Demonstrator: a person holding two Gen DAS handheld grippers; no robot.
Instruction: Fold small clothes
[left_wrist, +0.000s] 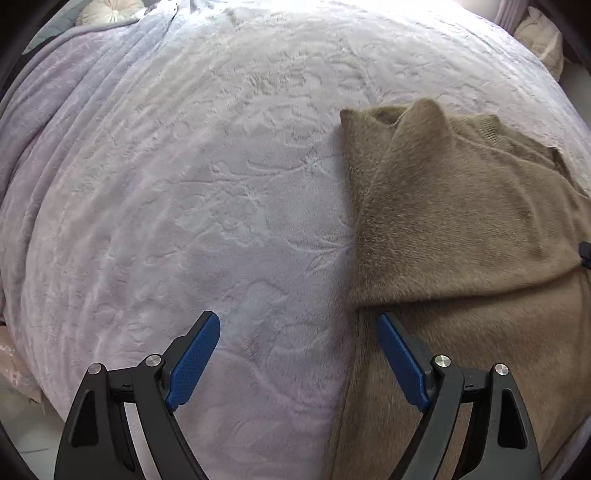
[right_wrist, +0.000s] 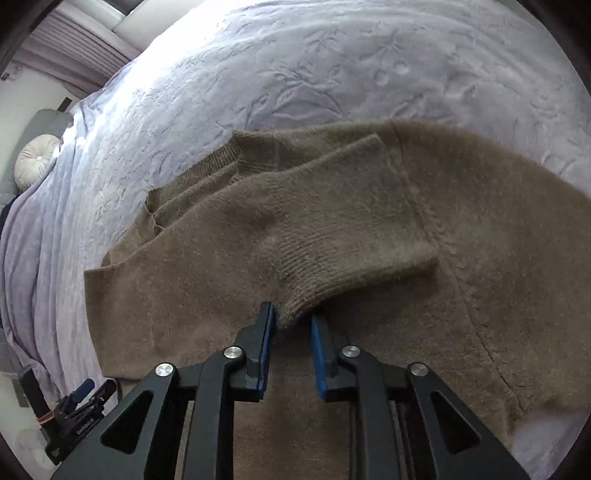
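Our brown sweater (right_wrist: 332, 229) lies flat on the lilac bed cover (right_wrist: 332, 66). We think it is soft, light and floppy, so we should grab edges and cuffs. Our right tongs (right_wrist: 293, 325) are nearly closed around the sleeve cuff (right_wrist: 295, 310). Our left tongs (left_wrist: 299, 332) hang wide open and empty by the sweater's side edge. A round cushion (right_wrist: 35, 155) sits far off; nothing blocks us.

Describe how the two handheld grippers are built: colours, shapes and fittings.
Both the left gripper and the right gripper have matte black frames of angled linkage arms with triangular cut-outs, joined by round silver pivot pins. Their fingers carry flat, textured blue pads. No sleeve or hand shows.
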